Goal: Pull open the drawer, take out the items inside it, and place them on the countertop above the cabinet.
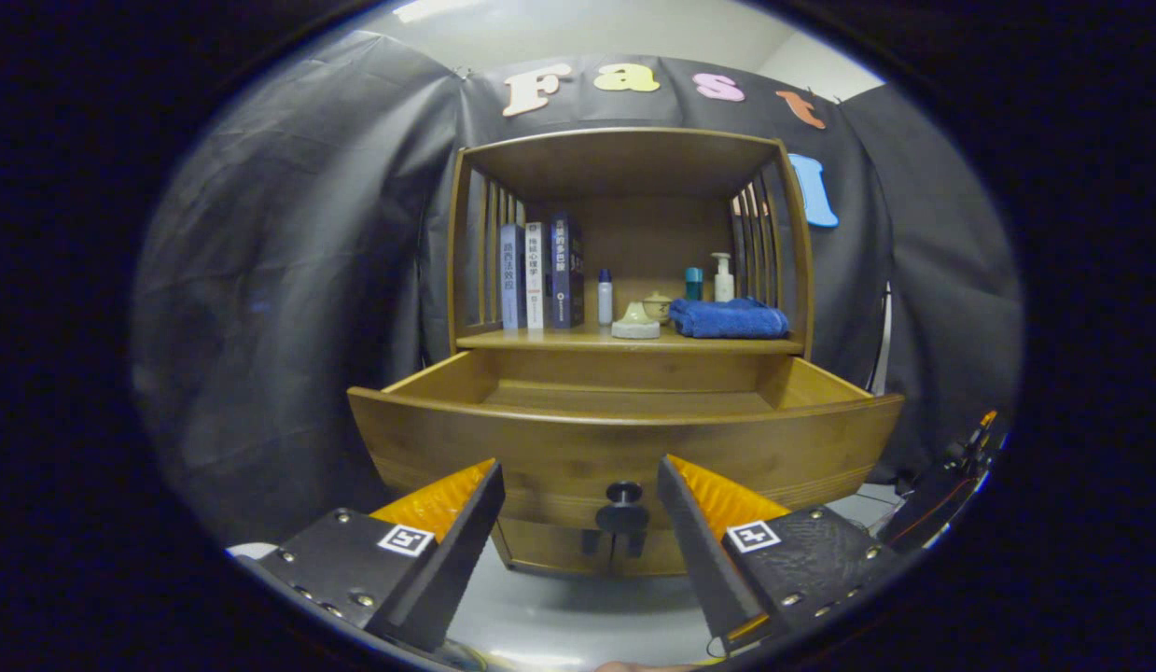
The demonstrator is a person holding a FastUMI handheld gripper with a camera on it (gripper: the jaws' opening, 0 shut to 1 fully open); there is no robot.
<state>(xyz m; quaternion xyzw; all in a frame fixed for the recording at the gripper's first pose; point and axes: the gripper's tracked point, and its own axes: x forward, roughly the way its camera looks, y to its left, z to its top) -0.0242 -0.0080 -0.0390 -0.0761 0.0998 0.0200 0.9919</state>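
Facing a wooden cabinet [624, 280] at the centre of the frame, we see its drawer [624, 448] pulled out toward us, a smooth, warm-brown box with a bowed front panel and fine grooves near its lower edge. What we can see of the drawer's floor is bare wood; the near part is hidden behind the front panel. A dark round knob [624, 493] sits low on that panel, at the lower centre of the frame.

Our tongs [578, 509] are spread wide apart, gripping nothing; the knob lies between the two fingertips, touching neither. Each finger is a wedge with a ribbed inner pad, mounted on a flat block carrying a square marker.

Above the drawer, the table [559, 340] under a slatted canopy carries upright books [540, 273] at centre left, a small bottle [605, 297], a pale round dish [635, 325], a little lidded pot [657, 306], a teal container [693, 283], a pump bottle [722, 276], and a folded blue towel [729, 318] of soft, fuzzy cloth at centre right.
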